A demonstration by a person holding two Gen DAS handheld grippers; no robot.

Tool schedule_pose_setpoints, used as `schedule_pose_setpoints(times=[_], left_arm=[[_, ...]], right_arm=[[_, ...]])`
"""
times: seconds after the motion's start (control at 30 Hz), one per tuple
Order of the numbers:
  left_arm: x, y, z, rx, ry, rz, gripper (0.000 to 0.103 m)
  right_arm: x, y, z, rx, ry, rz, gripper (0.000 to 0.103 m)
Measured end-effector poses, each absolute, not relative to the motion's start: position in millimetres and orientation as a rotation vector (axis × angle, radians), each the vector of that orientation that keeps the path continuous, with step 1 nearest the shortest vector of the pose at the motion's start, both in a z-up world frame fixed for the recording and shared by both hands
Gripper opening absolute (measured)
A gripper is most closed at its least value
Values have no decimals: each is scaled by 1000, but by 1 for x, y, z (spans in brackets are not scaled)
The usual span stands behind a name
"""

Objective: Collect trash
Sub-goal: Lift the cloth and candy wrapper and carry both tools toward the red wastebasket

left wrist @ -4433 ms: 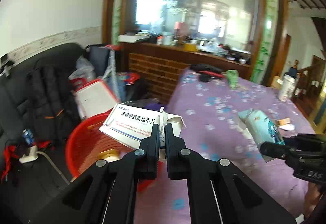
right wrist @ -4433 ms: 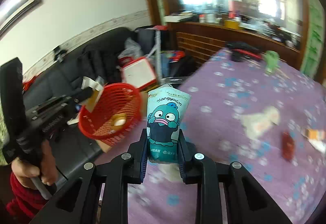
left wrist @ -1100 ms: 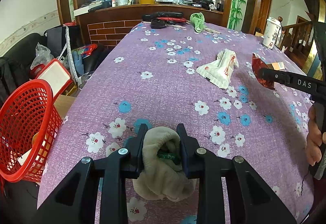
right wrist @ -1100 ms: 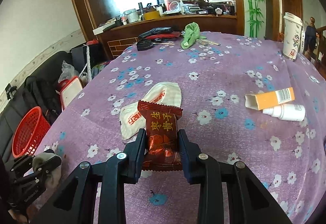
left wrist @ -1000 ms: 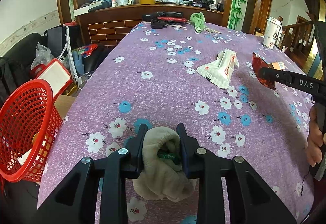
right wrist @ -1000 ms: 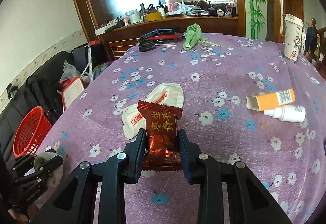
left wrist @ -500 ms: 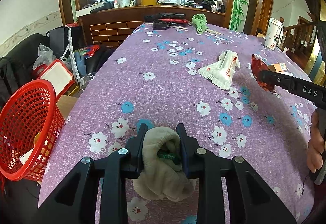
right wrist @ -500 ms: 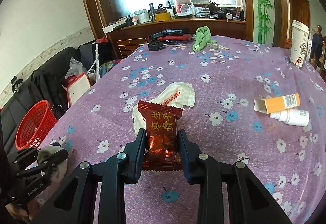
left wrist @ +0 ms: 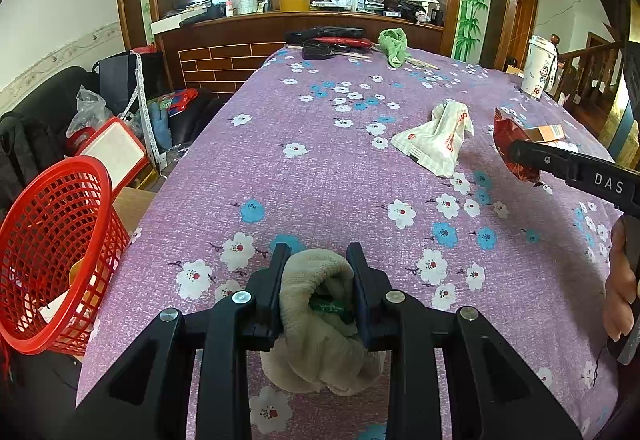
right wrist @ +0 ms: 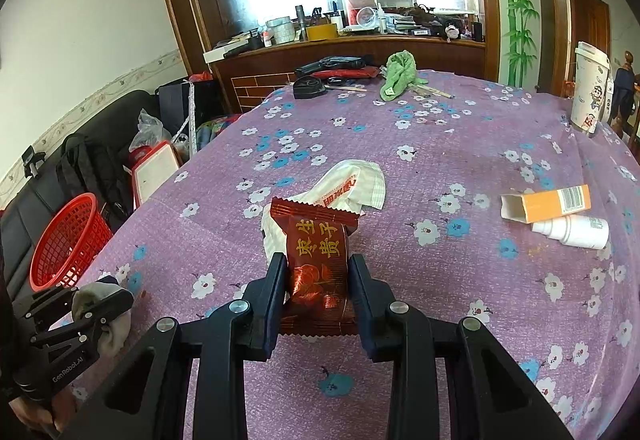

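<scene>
Two loads are in hand at once. The left gripper [left wrist: 316, 280] has its jaws pinching a limp beige cloth wad [left wrist: 320, 336], most of it sagging below the grip — it could slip out or snag the rim. The right gripper [right wrist: 316, 288] pinches a glossy dark-red snack wrapper [right wrist: 318, 260], slick enough to slide. Both hang above the purple flowered counter [left wrist: 340, 176]; the red mesh plastic basket [left wrist: 52, 240] sits off its left edge, so an early release probably lands on the floor.

The red basket [left wrist: 52, 252] is cut off at left.
</scene>
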State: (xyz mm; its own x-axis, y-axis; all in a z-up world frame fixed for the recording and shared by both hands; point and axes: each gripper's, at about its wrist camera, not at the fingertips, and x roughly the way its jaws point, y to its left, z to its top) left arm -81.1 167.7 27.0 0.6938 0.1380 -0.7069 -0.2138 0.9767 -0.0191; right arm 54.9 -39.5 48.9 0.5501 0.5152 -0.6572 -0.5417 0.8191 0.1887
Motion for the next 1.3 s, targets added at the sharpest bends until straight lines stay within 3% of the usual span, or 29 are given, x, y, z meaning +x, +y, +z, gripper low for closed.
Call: schedule_pose_setpoints(times=[0.43, 1.3], left_arm=[[-84, 174, 30, -113, 763, 201, 28], [-107, 165, 56, -127, 697, 165, 28]], right_arm=[[56, -41, 54, -18, 805, 587, 34], [-38, -60, 90, 57, 788, 635, 34]])
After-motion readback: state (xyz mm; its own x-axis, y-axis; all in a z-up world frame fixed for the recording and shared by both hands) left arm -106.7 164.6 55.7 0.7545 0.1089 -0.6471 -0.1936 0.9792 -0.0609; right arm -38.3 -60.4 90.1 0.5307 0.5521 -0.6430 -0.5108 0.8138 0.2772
